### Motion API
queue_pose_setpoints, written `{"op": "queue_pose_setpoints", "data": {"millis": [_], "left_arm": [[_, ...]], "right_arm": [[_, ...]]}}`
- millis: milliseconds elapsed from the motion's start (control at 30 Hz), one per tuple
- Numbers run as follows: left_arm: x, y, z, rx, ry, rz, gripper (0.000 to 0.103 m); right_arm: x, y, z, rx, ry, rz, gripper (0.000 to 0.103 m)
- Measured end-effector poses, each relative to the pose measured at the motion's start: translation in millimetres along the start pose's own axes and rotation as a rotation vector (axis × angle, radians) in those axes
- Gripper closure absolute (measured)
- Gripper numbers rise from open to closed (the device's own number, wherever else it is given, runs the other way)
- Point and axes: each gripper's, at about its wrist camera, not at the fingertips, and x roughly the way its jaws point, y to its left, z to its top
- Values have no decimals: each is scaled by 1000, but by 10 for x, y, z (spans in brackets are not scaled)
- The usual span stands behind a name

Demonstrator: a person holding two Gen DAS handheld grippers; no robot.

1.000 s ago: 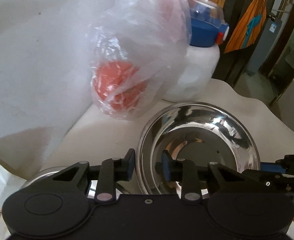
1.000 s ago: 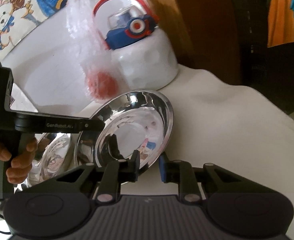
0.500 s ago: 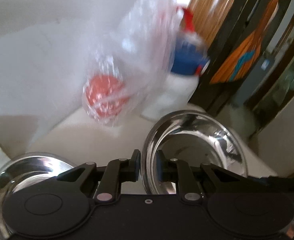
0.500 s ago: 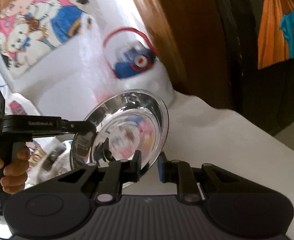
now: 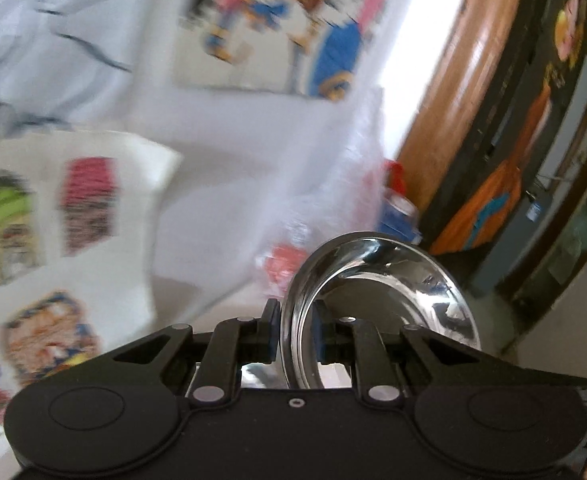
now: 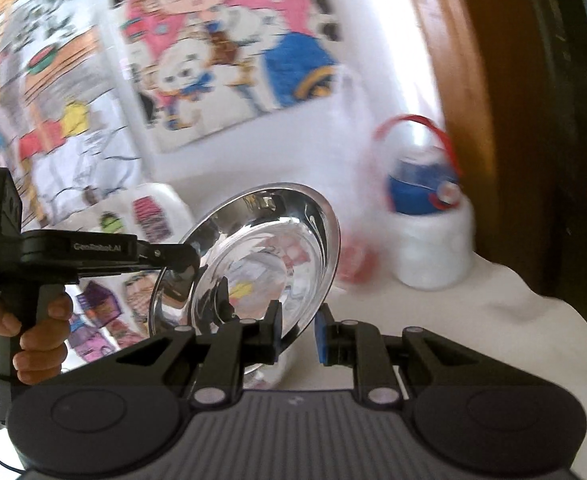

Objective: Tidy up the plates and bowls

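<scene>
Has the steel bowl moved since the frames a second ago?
Yes. The steel bowl, gripped by both the left gripper and right gripper, has risen off the table, now level with the blue-lidded jug.

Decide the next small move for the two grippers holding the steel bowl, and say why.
Probably carry the steel bowl sideways and level it before lowering. The left gripper and right gripper each pinch its rim, it hangs tilted above the white table, and the bottle stands close behind.

Shiny steel bowl [image 5: 381, 304], tilted, aloft
</scene>
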Motion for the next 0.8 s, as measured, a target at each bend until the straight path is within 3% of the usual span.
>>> {"op": "queue_pose_setpoints", "data": {"millis": [167,367,800], "left_arm": [[-264,288,-52,-22,-48,60,86],[-286,615,-87,-69,-54,102,86],[35,890,-413,-87,58,169,85]], "right_arm": [[218,243,54,-43,12,49,83],[511,293,12,-51,73,81,83],[923,285,-247,-72,199,61,82]]}}
